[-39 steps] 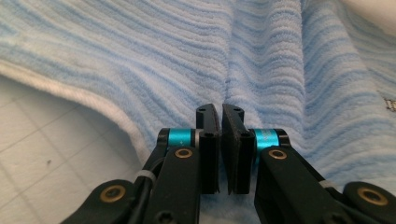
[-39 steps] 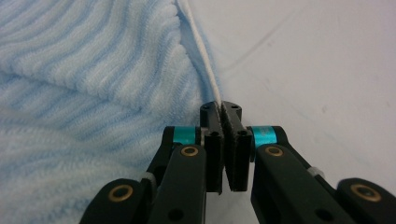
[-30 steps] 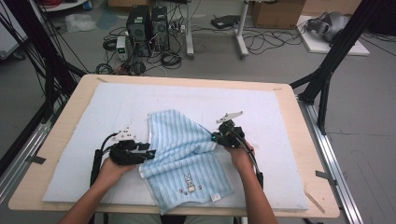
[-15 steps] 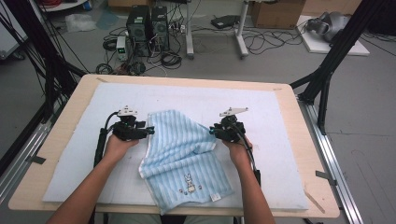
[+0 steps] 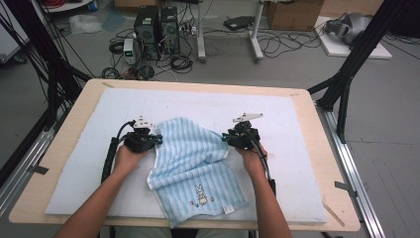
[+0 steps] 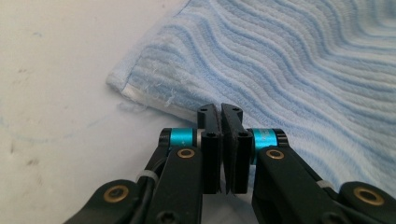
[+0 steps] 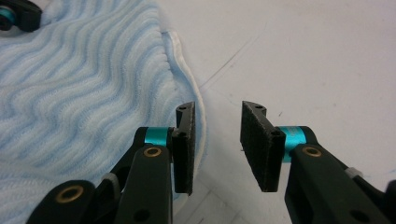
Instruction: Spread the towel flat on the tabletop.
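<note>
A light blue striped towel point(image 5: 193, 163) with a small rabbit motif point(image 5: 199, 193) lies rumpled on the white mat. My left gripper point(image 5: 157, 140) is at the towel's left edge. In the left gripper view its jaws point(image 6: 220, 109) have just closed and stand shut, tips at the towel's point(image 6: 303, 70) white hem, with no cloth showing between the pads. My right gripper point(image 5: 225, 137) is at the towel's right edge. Its jaws point(image 7: 217, 109) have just been opening and stand open, one pad over the towel's point(image 7: 84, 84) hem and bare mat in the gap.
A white mat point(image 5: 297, 124) covers the wooden table point(image 5: 74, 114). The left gripper point(image 7: 18, 14) shows far off across the towel in the right gripper view. Beyond the table's far edge are computer towers point(image 5: 156, 27) and cables on the floor.
The left hand has moved left from over the towel to its left edge. The towel's upper part now lies spread wider. The right hand has stayed in place.
</note>
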The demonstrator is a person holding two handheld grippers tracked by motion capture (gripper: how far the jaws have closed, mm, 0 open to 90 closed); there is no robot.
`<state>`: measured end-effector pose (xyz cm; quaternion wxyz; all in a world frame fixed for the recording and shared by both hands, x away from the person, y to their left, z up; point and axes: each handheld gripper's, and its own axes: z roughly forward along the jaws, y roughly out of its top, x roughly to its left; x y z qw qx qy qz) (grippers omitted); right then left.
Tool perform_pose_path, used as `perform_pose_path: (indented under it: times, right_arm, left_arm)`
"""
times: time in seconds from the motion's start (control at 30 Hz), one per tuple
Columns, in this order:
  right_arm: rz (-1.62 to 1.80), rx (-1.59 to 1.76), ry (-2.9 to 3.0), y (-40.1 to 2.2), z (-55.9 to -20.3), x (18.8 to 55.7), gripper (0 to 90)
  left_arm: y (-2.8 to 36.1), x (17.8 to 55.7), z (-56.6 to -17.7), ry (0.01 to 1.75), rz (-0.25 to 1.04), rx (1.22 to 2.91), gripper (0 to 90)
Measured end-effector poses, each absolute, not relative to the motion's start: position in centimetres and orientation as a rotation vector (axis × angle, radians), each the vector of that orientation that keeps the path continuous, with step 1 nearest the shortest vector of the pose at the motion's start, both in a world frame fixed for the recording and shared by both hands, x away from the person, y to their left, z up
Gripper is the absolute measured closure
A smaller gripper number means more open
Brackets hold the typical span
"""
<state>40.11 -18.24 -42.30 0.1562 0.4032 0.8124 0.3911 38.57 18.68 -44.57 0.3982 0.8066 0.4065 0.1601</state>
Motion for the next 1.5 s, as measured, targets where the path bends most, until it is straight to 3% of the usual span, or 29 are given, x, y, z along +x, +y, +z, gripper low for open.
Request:
perform_pose_path:
  times: [0.47, 0.9, 1.03, 1.27, 1.5]
  right_arm:
    - [1.065, 1.004, 2.39, -11.6, -39.8, 44.5, 63.4]
    - [0.922, 0.931, 2.587, -4.3, -43.1, 48.5, 65.2]
    - [0.915, 0.895, 2.619, -4.1, -43.2, 48.5, 81.3]
    - [0.838, 0.931, 2.477, -6.0, -42.1, 48.2, 83.2]
    - [0.753, 1.071, 2.269, -10.7, -41.4, 47.5, 83.7]
  left_arm:
    - [21.3, 34.2, -45.0, 0.963, 0.358, 1.987, 85.8]
    - [21.3, 33.5, -45.0, 0.943, 0.341, 1.976, 85.8]
    - [21.3, 33.6, -45.0, 0.941, 0.34, 1.978, 85.8]
    - [21.2, 33.5, -45.0, 0.94, 0.33, 1.982, 85.8]
    - [20.6, 33.4, -45.0, 0.932, 0.334, 1.987, 83.7]
